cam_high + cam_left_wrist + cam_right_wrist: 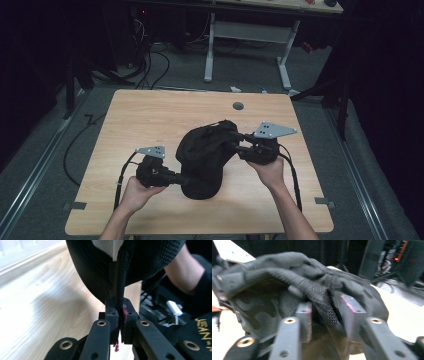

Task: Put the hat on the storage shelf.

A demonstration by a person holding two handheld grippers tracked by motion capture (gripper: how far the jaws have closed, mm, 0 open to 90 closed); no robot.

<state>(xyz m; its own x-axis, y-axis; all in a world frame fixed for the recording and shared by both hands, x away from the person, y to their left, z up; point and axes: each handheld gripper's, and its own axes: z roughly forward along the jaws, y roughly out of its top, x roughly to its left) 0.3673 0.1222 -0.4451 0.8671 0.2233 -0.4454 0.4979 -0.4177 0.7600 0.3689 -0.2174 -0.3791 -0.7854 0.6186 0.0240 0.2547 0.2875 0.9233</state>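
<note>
Our left gripper (184, 178) pinches the edge of the black garment (205, 155) at seven o'clock on the table (150, 110); our right gripper (234, 140), at three o'clock of the heap, has its jaws half apart around a fold. That loose side may drop and twist. Bare wood lies open toward twelve; the six o'clock edge is near

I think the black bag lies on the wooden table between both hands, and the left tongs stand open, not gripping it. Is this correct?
Not quite. The left tongs are shut on an edge of the black bag, as the left gripper view shows: the fabric is pinched between the pads. The rest holds: the bag lies on the wooden table between both hands.
</note>
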